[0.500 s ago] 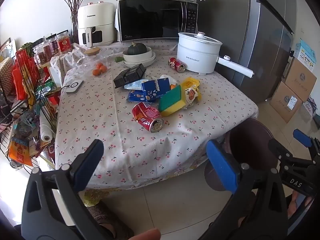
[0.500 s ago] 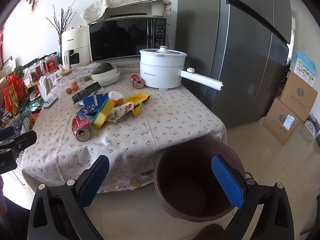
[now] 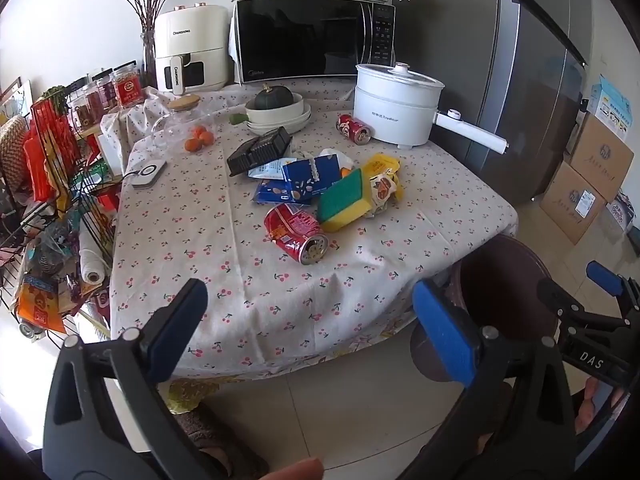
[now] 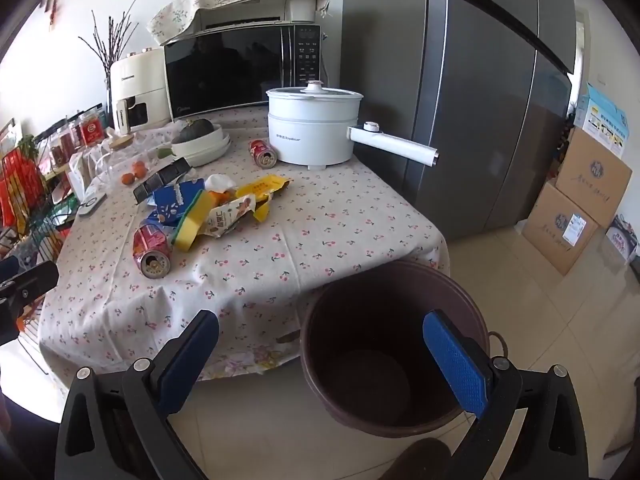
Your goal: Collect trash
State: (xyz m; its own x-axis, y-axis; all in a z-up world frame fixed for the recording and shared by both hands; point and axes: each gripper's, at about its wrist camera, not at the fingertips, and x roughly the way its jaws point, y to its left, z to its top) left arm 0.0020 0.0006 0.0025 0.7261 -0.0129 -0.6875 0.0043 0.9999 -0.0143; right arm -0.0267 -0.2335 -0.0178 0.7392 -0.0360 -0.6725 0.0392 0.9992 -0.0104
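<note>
Trash lies in a heap mid-table: a crushed red can [image 3: 296, 230] [image 4: 152, 249], blue snack wrappers [image 3: 298, 184] [image 4: 174, 204], yellow wrappers [image 3: 382, 182] [image 4: 260, 192] and a green-and-yellow sponge [image 3: 344, 200] [image 4: 194, 220]. A second red can [image 3: 355, 129] [image 4: 263, 153] lies by the white pot. A brown bucket [image 4: 394, 354] [image 3: 504, 268] stands on the floor at the table's near right corner. My left gripper [image 3: 310, 330] is open and empty, short of the table's front edge. My right gripper [image 4: 320, 364] is open and empty, over the bucket's left rim.
A white electric pot [image 3: 394, 106] with a long handle, a microwave [image 3: 308, 38], an air fryer [image 3: 188, 46], bowls with a squash [image 3: 278, 110], a black tray [image 3: 260, 154] and oranges [image 3: 198, 140] are on the table. A wire rack [image 3: 52, 208] stands left; a fridge [image 4: 492, 100] and boxes [image 4: 576, 208] right.
Both views have shifted only slightly; the table looks a touch nearer. Nothing on the table has moved and both grippers stay open.
</note>
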